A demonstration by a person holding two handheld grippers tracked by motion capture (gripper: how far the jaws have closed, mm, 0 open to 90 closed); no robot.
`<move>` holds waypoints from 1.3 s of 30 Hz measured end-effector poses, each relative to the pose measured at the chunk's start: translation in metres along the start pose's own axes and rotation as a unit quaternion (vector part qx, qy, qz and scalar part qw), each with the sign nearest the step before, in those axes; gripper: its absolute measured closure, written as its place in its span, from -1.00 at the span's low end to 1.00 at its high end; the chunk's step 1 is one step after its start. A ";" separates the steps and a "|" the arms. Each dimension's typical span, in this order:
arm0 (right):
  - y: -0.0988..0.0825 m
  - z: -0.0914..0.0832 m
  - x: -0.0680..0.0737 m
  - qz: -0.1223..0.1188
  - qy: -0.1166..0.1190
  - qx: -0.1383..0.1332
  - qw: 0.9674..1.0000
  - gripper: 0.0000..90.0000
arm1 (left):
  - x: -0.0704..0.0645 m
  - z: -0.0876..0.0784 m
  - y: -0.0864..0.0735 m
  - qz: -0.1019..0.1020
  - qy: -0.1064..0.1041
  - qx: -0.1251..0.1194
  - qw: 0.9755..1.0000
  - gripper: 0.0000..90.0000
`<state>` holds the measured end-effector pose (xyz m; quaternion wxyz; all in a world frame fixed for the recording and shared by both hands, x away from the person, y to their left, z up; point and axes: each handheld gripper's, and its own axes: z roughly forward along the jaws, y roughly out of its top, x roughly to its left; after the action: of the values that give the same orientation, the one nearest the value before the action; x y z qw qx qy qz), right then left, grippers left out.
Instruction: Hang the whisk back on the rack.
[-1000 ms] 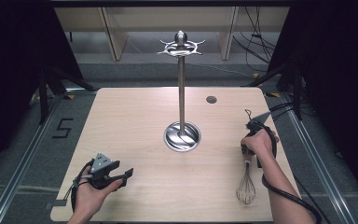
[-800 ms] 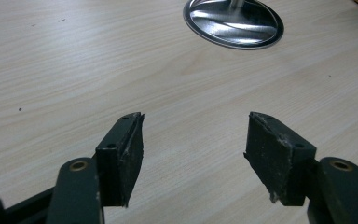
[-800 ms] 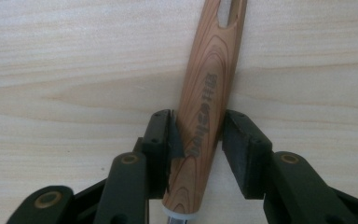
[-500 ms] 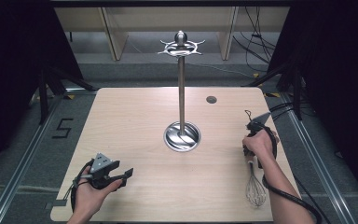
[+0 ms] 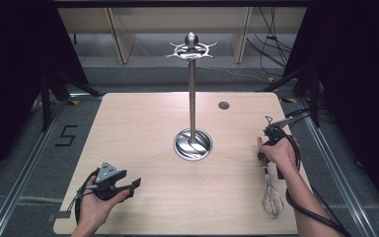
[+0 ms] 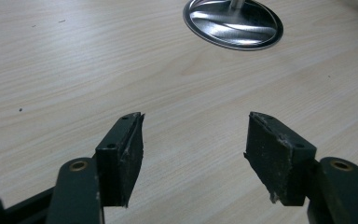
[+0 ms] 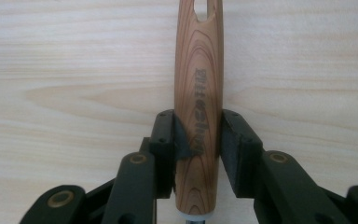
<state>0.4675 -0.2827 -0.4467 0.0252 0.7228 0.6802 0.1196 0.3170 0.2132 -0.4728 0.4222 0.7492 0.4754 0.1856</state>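
Gripping the whisk [image 5: 271,195] at lower right of the high frame, lying flat on the counter [image 5: 148,128] — right gripper [image 7: 198,140] fingers having just been closing, now pressing its wooden handle [image 7: 198,84]. Keeping the grip square and lifting level, aiming the handle's slot at the hooks of the stand [image 5: 192,98] at centre. Resting at lower left — left gripper [image 6: 193,140], fingers wide, holding nothing.
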 end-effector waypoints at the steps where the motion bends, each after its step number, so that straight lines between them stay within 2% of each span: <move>1: -0.003 -0.006 0.001 -0.013 0.010 -0.016 1.000 0.53 | 0.000 0.000 0.000 0.004 0.000 0.001 1.000 -0.21; 2: -0.003 -0.006 0.001 -0.013 0.010 -0.016 1.000 0.53 | 0.000 0.000 0.000 0.004 0.000 0.001 1.000 -0.21; 3: -0.005 -0.009 0.000 -0.022 0.021 -0.024 0.999 0.53 | 0.000 0.000 0.000 0.004 0.001 0.001 1.000 -0.21; 4: -0.009 -0.016 0.002 -0.036 0.032 -0.045 0.998 0.53 | 0.000 0.000 0.000 0.002 -0.003 0.001 1.000 -0.21; 5: -0.009 -0.016 0.002 -0.036 0.032 -0.045 0.998 0.53 | 0.000 0.000 0.000 0.002 -0.003 0.001 1.000 -0.21; 6: -0.011 -0.018 0.002 -0.046 0.039 -0.051 0.997 0.53 | 0.000 0.000 0.000 -0.002 0.000 0.000 1.000 -0.21; 7: -0.015 -0.020 0.006 -0.035 0.047 -0.059 0.997 0.53 | 0.000 -0.001 0.000 0.001 0.000 0.001 1.000 -0.21; 8: -0.019 -0.026 0.004 -0.075 0.062 -0.078 0.992 0.53 | 0.000 0.000 0.000 -0.001 0.001 0.000 1.000 -0.21; 9: -0.019 -0.026 0.004 -0.075 0.062 -0.078 0.992 0.53 | 0.000 0.000 0.000 -0.001 0.001 0.000 1.000 -0.21; 10: -0.024 -0.031 0.006 -0.080 0.069 -0.094 0.990 0.53 | 0.000 -0.001 0.000 0.000 0.001 0.001 1.000 -0.21; 11: -0.024 -0.031 0.006 -0.080 0.069 -0.094 0.990 0.53 | 0.000 0.000 0.000 -0.003 0.000 -0.001 1.000 -0.21; 12: -0.027 -0.033 0.007 -0.087 0.073 -0.100 0.989 0.53 | 0.000 0.000 0.000 -0.002 0.001 0.000 1.000 -0.21; 13: -0.032 -0.038 0.006 -0.112 0.085 -0.112 0.984 0.53 | 0.000 0.000 0.000 -0.001 0.000 0.000 1.000 -0.21; 14: -0.035 -0.041 0.012 -0.081 0.091 -0.111 0.986 0.53 | 0.000 0.000 0.000 -0.002 -0.001 0.000 1.000 -0.21; 15: -0.035 -0.041 0.012 -0.081 0.091 -0.111 0.986 0.53 | 0.000 0.000 0.000 0.002 -0.002 0.001 1.000 -0.21; 16: -0.037 -0.043 0.010 -0.115 0.092 -0.131 0.980 0.53 | 0.000 0.000 0.000 0.004 -0.003 0.000 1.000 -0.21; 17: -0.039 -0.045 0.010 -0.121 0.090 -0.136 0.979 0.53 | 0.000 0.000 0.000 0.001 -0.003 -0.001 1.000 -0.21; 18: -0.040 -0.046 0.010 -0.135 0.097 -0.146 0.975 0.53 | 0.000 0.000 0.000 -0.001 -0.003 0.000 1.000 -0.21; 19: -0.041 -0.049 0.010 -0.142 0.101 -0.152 0.973 0.53 | 0.000 0.000 0.000 -0.001 -0.001 -0.001 1.000 -0.21; 20: -0.043 -0.051 0.011 -0.141 0.099 -0.155 0.973 0.53 | 0.000 0.000 0.000 -0.001 -0.001 -0.001 1.000 -0.21; 21: -0.044 -0.053 0.011 -0.148 0.106 -0.155 0.971 0.53 | 0.000 0.000 0.000 -0.002 -0.001 -0.001 1.000 -0.21; 22: -0.044 -0.053 0.011 -0.148 0.106 -0.155 0.971 0.53 | 0.000 0.000 0.000 -0.002 -0.001 -0.001 1.000 -0.21; 23: -0.045 -0.055 0.009 -0.168 0.113 -0.164 0.965 0.53 | 0.000 0.000 0.000 -0.002 -0.001 -0.001 1.000 -0.21; 24: -0.050 -0.059 0.013 -0.179 0.128 -0.180 0.959 0.53 | 0.000 0.000 -0.001 -0.002 -0.002 -0.001 1.000 -0.21; 25: -0.052 -0.061 0.015 -0.173 0.124 -0.181 0.960 0.53 | 0.000 -0.001 0.000 0.003 0.000 0.000 1.000 -0.21; 26: -0.053 -0.063 0.014 -0.189 0.133 -0.190 0.954 0.53 | 0.000 0.000 0.000 0.000 -0.001 0.001 1.000 -0.21; 29: -0.057 -0.067 0.015 -0.205 0.136 -0.209 0.946 0.53 | -0.001 -0.001 0.000 -0.001 0.004 0.001 1.000 -0.21; 30: -0.058 -0.068 0.016 -0.207 0.134 -0.215 0.945 0.53 | -0.001 0.000 0.000 -0.002 0.001 -0.001 1.000 -0.21; 31: -0.059 -0.068 0.015 -0.221 0.148 -0.234 0.935 0.53 | 0.000 0.000 -0.001 -0.002 0.000 -0.002 1.000 -0.21; 33: -0.061 -0.071 0.016 -0.226 0.143 -0.235 0.934 0.53 | -0.001 -0.001 0.000 -0.002 0.003 0.000 1.000 -0.21; 34: -0.063 -0.074 0.017 -0.232 0.151 -0.237 0.931 0.53 | -0.001 -0.001 0.000 -0.002 0.003 0.000 1.000 -0.21; 35: -0.065 -0.076 0.018 -0.235 0.145 -0.236 0.932 0.53 | 0.000 -0.001 0.000 0.001 -0.002 0.003 1.000 -0.21; 36: -0.065 -0.076 0.018 -0.244 0.150 -0.244 0.926 0.53 | 0.000 0.000 -0.001 -0.002 -0.001 -0.001 1.000 -0.21; 37: -0.065 -0.076 0.018 -0.244 0.150 -0.244 0.926 0.53 | 0.000 0.000 -0.001 -0.002 -0.001 -0.001 1.000 -0.21; 38: -0.066 -0.080 0.018 -0.249 0.154 -0.249 0.923 0.53 | -0.001 0.000 -0.001 -0.002 0.001 -0.002 1.000 -0.21; 39: -0.065 -0.081 0.017 -0.260 0.153 -0.257 0.918 0.53 | -0.001 -0.001 0.000 -0.001 0.004 0.001 1.000 -0.21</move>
<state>0.3879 -0.2713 -0.3791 0.1359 0.4619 0.7854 0.3891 0.3159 0.2127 -0.4727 0.4199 0.7481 0.4782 0.1878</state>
